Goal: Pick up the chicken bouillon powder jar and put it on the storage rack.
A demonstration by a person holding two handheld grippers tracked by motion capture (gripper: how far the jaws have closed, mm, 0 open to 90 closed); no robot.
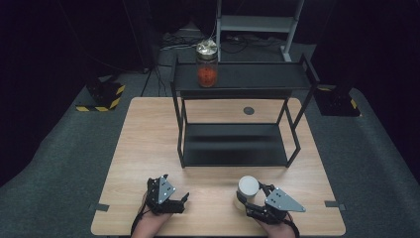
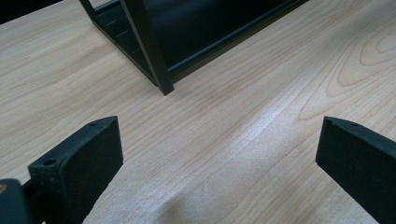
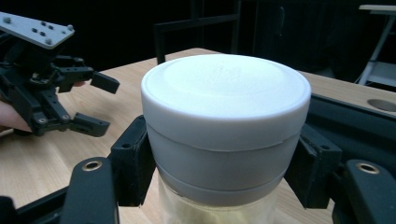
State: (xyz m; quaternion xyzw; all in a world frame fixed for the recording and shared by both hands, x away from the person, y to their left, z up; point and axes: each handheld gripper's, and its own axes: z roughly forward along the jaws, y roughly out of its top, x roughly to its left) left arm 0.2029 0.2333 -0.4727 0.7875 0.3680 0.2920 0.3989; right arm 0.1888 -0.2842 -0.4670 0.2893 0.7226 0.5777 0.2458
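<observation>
A: How were the hands placed at that moment?

B: Both came in over the near edge of the wooden table [image 1: 148, 144]. The left gripper [image 1: 181, 200] lay low at the near left, pointing toward the right side, grey plate on top. Its jaws stood wide apart with only bare wood between them, as the left gripper view showed.

A: And the other one?

B: The right gripper [image 1: 246, 194] sat at the near right, angled toward the left and slightly away from the person. Its jaws were clamped on the white-lidded jar [image 3: 224, 126], one pad against each side, just under the lid.

A: Which way did the jar stand?

B: Upright, long axis vertical, lid facing up. In the high view it [image 1: 247, 188] stood near the front edge, well in front of the black shelf rack [image 1: 237, 119]. Whether its base touched the wood, I could not tell.

A: What did it look like?

B: A broad, round, white lid with a slightly domed top and a stepped rim, over a clear body with something pale yellowish inside.

A: Anything else about?

B: A second jar [image 1: 206, 64] with red contents and a shiny top stood on the rack's upper shelf, toward its left end.
</observation>
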